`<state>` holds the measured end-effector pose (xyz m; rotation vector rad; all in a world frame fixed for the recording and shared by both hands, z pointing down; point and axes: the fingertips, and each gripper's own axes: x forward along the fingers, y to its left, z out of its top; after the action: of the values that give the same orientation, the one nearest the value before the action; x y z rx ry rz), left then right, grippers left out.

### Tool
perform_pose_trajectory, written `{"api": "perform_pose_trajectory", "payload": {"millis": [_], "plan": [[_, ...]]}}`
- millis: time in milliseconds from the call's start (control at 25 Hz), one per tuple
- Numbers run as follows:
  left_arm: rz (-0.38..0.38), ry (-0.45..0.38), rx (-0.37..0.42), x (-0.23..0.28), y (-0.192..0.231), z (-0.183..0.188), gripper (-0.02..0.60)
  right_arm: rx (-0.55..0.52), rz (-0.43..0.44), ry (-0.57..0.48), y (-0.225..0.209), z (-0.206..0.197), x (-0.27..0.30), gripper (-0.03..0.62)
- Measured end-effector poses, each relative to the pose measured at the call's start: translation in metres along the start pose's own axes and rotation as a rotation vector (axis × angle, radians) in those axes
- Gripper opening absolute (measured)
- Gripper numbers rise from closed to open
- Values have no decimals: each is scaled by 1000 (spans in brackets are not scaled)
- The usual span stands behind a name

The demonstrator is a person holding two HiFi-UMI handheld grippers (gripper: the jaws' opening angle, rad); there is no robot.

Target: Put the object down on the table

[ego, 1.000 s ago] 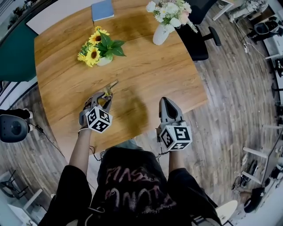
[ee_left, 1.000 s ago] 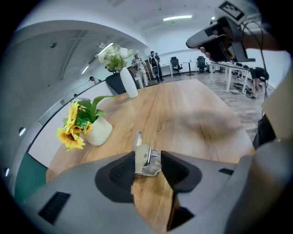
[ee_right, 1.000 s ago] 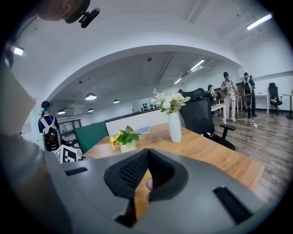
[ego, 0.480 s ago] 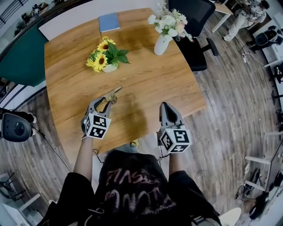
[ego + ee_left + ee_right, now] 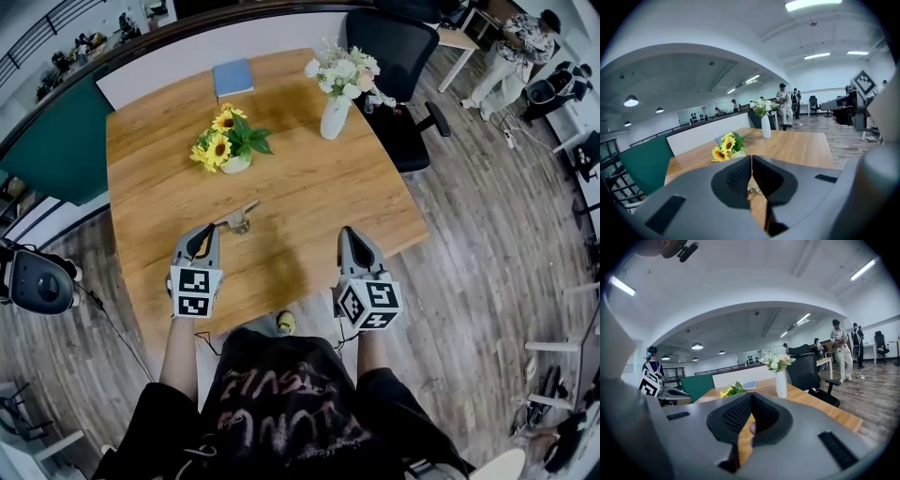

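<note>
Brown wood is what the table [image 5: 309,187] is made of. The small shiny object [image 5: 239,221] is set down on it, just past the tip of the left gripper [image 5: 210,232], and is not touched by it. That gripper's jaws have just been closing and are now pressed together, with nothing held between them. The right gripper [image 5: 350,234] is held over the table's near edge, its jaws shut too and empty. Sunflowers [image 5: 225,145] and a white vase [image 5: 333,117] are seen farther back.

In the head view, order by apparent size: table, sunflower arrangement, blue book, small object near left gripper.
1. table
2. sunflower arrangement
3. blue book, though it lies farther from the camera
4. small object
</note>
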<state>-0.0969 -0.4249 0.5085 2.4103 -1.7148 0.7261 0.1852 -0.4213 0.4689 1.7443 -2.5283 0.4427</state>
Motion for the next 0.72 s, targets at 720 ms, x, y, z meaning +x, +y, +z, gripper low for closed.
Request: {"api": "perform_pose_trajectory", "payload": {"millis": [720], "plan": [[140, -235, -88, -80, 39, 58, 12, -84, 29, -60, 9, 26, -18, 5]]}}
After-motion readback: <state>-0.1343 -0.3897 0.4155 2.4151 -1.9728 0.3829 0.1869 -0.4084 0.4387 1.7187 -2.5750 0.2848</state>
